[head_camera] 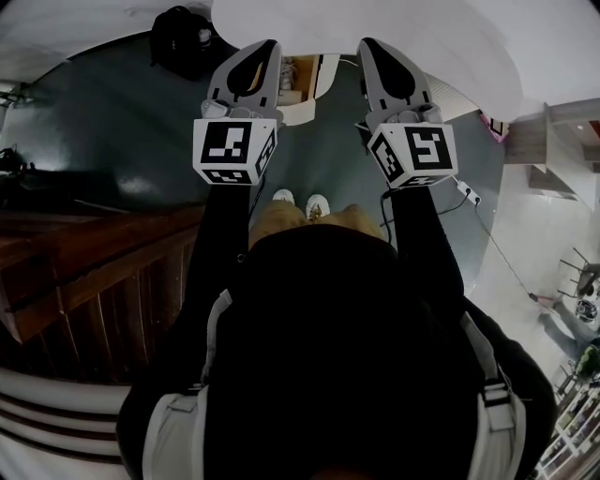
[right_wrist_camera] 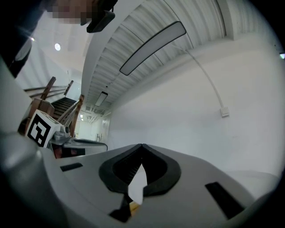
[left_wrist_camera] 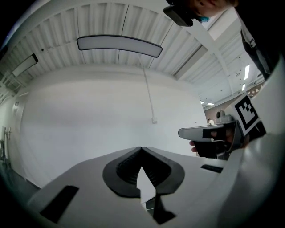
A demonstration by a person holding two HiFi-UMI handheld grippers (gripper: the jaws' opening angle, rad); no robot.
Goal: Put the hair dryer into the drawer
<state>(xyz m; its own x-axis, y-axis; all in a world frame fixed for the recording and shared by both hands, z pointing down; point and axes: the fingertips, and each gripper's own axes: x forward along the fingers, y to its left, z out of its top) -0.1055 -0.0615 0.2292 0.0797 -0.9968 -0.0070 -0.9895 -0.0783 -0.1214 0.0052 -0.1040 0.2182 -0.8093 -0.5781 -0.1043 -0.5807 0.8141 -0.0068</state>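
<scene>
No hair dryer shows in any view. In the head view my left gripper (head_camera: 265,47) and right gripper (head_camera: 372,45) are held side by side at chest height, pointing away from me. Between them, below a white curved top (head_camera: 394,28), lies a pale wooden box-like piece (head_camera: 298,82); I cannot tell whether it is the drawer. The left gripper (left_wrist_camera: 141,149) has its jaws shut tip to tip with nothing between them. The right gripper (right_wrist_camera: 141,146) is likewise shut and empty. Each gripper view shows the other gripper at its side, with the right gripper (left_wrist_camera: 209,132) and the left gripper (right_wrist_camera: 78,142).
A plain white wall (left_wrist_camera: 89,111) fills both gripper views. A wooden stair rail (head_camera: 94,272) runs at my left. A black bag (head_camera: 183,37) sits on the dark floor (head_camera: 94,122) at the far left. A white power strip (head_camera: 469,192) with its cable lies at the right.
</scene>
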